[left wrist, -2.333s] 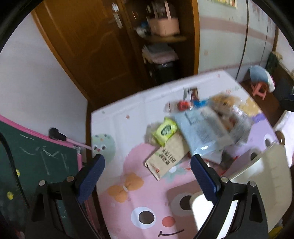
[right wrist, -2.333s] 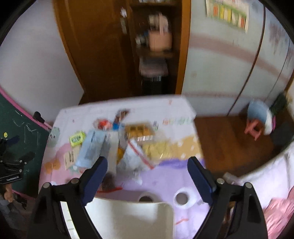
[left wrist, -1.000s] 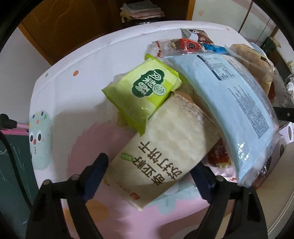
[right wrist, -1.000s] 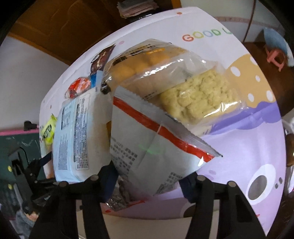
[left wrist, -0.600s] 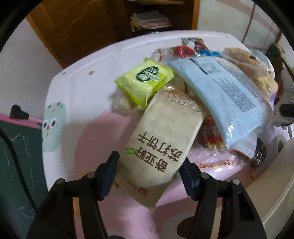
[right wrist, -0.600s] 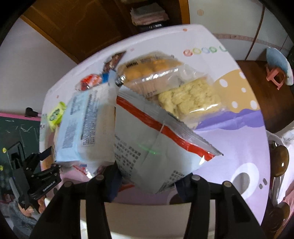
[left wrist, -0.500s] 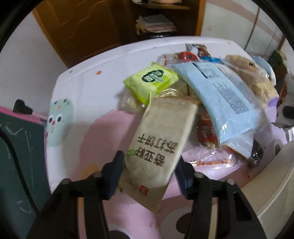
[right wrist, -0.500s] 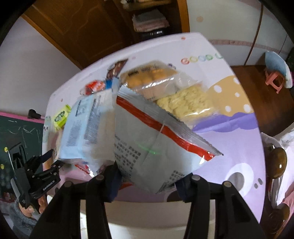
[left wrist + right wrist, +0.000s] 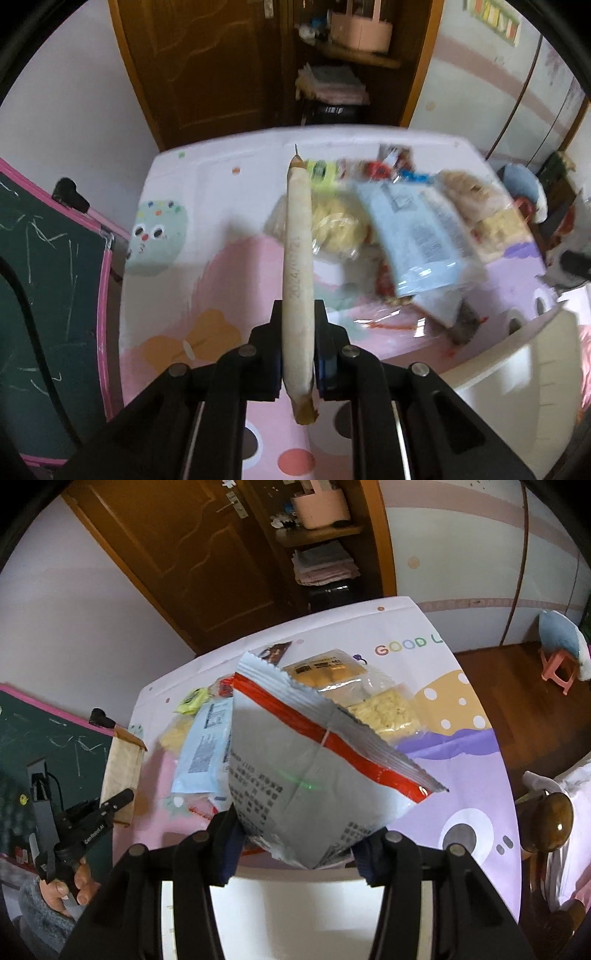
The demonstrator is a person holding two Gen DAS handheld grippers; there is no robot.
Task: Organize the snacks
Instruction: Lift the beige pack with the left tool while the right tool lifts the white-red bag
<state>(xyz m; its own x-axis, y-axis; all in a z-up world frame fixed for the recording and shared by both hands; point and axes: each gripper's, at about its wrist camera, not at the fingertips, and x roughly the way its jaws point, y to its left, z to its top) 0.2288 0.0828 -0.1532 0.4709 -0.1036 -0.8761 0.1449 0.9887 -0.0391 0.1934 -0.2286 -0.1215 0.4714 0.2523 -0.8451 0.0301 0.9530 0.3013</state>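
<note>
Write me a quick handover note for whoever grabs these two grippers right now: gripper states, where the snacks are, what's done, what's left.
Left gripper: shut on the beige cracker packet, held edge-on, lifted off the mat.
Right gripper: shut on the silver bag with the red stripe, also lifted.
On the cartoon play mat: light blue packet, small green packet, clear bags of yellow snacks, yellow biscuit packs, small red wrappers at the far edge.
Done: two snacks picked up.
Left: place both, then sort the remaining pile. A white container sits at the near edge.
</note>
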